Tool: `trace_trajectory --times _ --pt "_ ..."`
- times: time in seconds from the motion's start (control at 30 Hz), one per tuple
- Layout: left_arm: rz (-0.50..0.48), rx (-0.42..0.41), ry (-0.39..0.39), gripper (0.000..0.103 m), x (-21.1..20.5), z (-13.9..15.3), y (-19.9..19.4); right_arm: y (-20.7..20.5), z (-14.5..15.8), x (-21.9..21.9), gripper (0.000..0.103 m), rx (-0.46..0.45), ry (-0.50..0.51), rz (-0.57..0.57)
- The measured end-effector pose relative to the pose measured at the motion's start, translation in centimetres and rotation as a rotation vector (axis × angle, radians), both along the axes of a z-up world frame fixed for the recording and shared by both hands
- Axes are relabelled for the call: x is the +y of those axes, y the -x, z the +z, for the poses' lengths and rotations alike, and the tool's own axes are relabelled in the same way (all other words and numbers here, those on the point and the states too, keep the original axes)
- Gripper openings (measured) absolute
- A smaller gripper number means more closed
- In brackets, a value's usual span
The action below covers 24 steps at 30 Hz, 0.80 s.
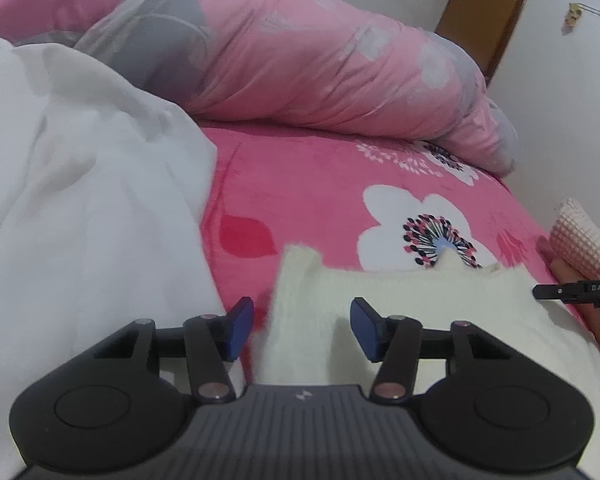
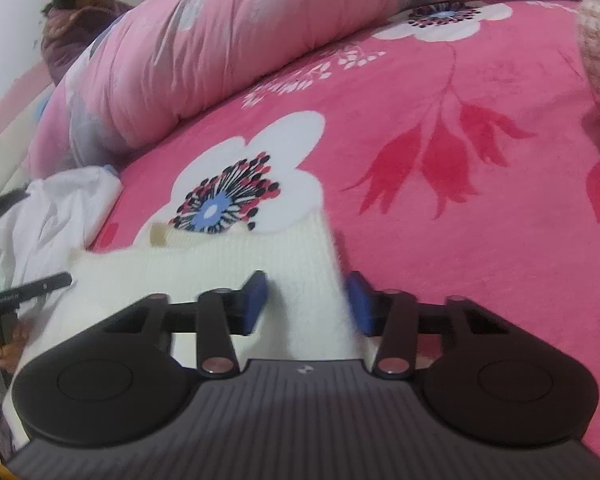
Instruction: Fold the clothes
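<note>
A cream knit garment [image 1: 400,300] lies flat on the pink flowered bedsheet [image 1: 320,184]. My left gripper [image 1: 304,328] is over the garment's left edge, its blue pads apart, with the edge lying between them and not pinched. In the right wrist view the same garment [image 2: 220,264] reaches under my right gripper [image 2: 306,304]. That gripper's blue pads also stand apart across the garment's right edge, without pressing it. A black part of each gripper shows at the edge of the other's view.
A crumpled white cloth [image 1: 80,200] is heaped left of the garment. A rolled pink and grey quilt [image 1: 300,60] lies along the back of the bed. A pink waffle-knit piece [image 1: 580,240] sits at the right. A person [image 2: 80,12] sits beyond the quilt.
</note>
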State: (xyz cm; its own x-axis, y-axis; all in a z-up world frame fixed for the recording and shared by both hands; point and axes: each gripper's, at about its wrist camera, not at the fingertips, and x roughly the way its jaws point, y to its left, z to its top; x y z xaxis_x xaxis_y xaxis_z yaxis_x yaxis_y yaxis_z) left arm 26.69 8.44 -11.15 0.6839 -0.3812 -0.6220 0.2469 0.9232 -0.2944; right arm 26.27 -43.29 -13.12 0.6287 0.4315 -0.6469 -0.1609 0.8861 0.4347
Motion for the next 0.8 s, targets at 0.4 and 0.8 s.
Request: trace_trajectory --times 0.4,0.8 --pt "-0.011 -0.017 0.014 0.011 -0.9 0.2 -1.5 0.8 -0.1 -0.3 0.010 -0.037 -0.022 -0.043" --pt "-0.011 -0.192 0.099 0.011 -2.0 4.4 0.1 6.6 6.2 -2.2 0.008 -0.313 0.014 -0.165"
